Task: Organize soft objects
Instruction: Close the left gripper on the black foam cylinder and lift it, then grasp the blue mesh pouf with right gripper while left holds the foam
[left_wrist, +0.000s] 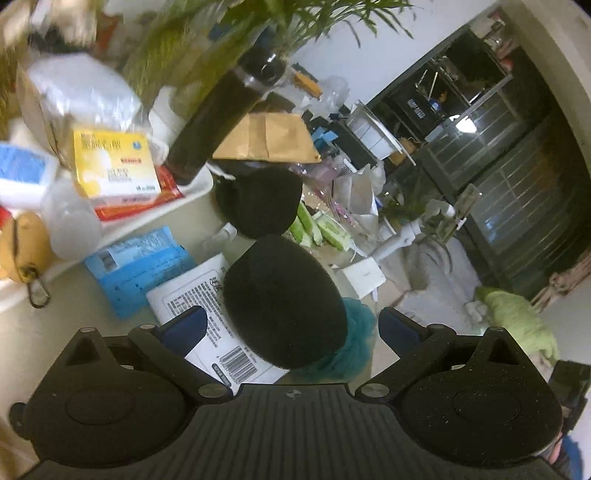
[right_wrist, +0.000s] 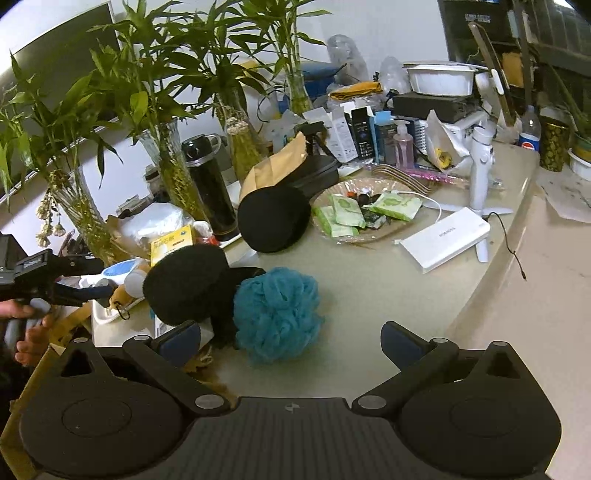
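While the cream counter (right_wrist: 388, 288) is crowded with glass vases of bamboo (right_wrist: 162, 155), a dark tall bottle (right_wrist: 210, 184) and a white flat power bank (right_wrist: 445, 238), the round black sponge (left_wrist: 284, 302) lies on a white printed packet (left_wrist: 207, 310), between the wide-apart fingers of the left claw (left_wrist: 291, 325), untouched. Beside it rests the teal mesh bath puff (right_wrist: 277, 314), just ahead of the right claw (right_wrist: 291, 338), also apart and empty. A second black round sponge (right_wrist: 273, 218) sits farther back.

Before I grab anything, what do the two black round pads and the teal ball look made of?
Near black pad and far black pad: seemingly foam sponge, matte, finely porous, no shine. Teal ball: likely nylon mesh, a bath pouf, from its gathered, ruffled netting. All three look soft and compressible.
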